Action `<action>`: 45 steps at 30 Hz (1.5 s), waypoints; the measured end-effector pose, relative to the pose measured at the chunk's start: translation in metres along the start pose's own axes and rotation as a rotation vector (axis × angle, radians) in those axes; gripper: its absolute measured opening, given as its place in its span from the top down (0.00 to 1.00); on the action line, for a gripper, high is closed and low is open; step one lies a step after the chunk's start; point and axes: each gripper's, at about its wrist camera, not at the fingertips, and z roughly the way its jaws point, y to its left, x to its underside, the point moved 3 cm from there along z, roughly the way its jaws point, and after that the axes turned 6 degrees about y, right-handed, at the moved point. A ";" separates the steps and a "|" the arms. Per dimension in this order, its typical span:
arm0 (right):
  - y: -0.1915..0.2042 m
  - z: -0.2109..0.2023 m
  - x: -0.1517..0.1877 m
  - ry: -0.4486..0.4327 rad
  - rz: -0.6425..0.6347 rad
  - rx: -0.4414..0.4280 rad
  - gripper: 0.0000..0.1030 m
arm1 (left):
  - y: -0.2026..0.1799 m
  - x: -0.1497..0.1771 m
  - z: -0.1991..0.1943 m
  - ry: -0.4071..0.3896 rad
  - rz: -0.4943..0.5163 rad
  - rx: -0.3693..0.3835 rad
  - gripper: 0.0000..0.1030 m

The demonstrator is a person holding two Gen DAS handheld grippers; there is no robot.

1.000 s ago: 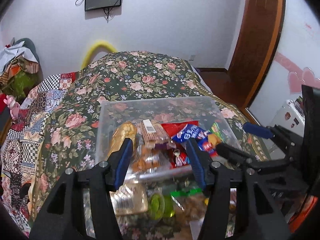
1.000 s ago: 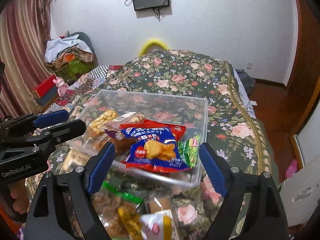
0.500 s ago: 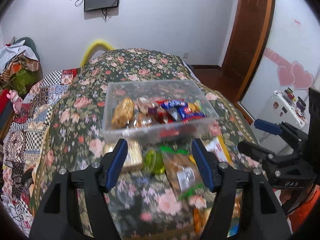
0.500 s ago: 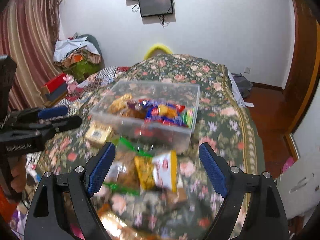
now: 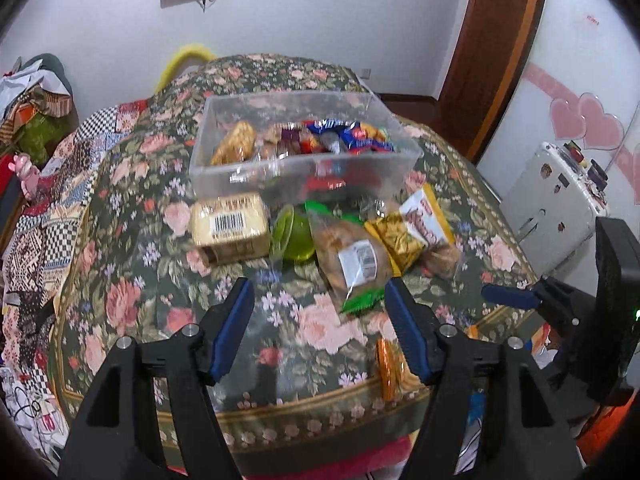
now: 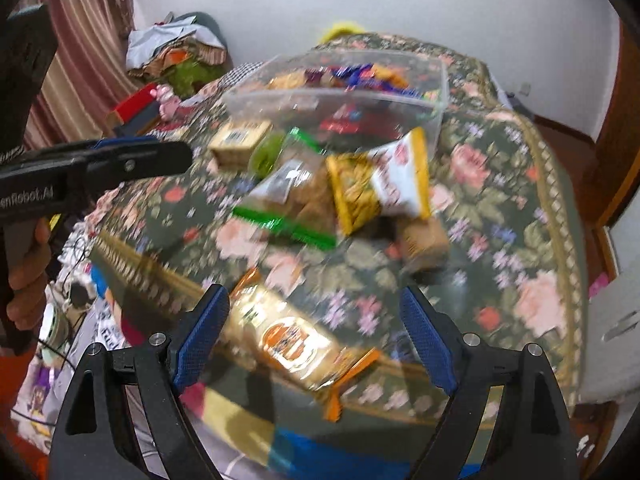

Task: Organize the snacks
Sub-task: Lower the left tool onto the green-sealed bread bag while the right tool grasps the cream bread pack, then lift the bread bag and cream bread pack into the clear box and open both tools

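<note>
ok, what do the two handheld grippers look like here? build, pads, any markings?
Both match: the left gripper and right gripper have black angular plastic arms, silver screw heads at the pivots and blue textured pads. White "GenRobot.AI" lettering shows on the left one's side.

Clear path: bare floral cover (image 5: 320,320) between the left gripper (image 5: 320,328) and the snack pile, nothing between its spread jaws.

Blocking straight ahead: a row of loose packs just before the clear bin (image 5: 304,168). In order: barcode cake pack (image 5: 230,226), green cup (image 5: 294,234), clear cookie bag (image 5: 352,258), gold pack (image 5: 396,236), white-yellow bag (image 5: 426,220). Packs overlap or touch, no gap to the bin's near wall.

Bin top is open, contents piled low.

Right gripper (image 6: 316,340) is wide, with the gold-orange packet (image 6: 288,336) lying between its jaws at the cover's edge.

Left gripper's arm juts in from the right view's left side.
</note>
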 end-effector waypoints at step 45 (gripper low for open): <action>-0.070 -0.024 0.007 -0.098 0.188 -0.007 0.69 | -0.031 -0.030 0.135 0.185 -0.064 0.026 0.35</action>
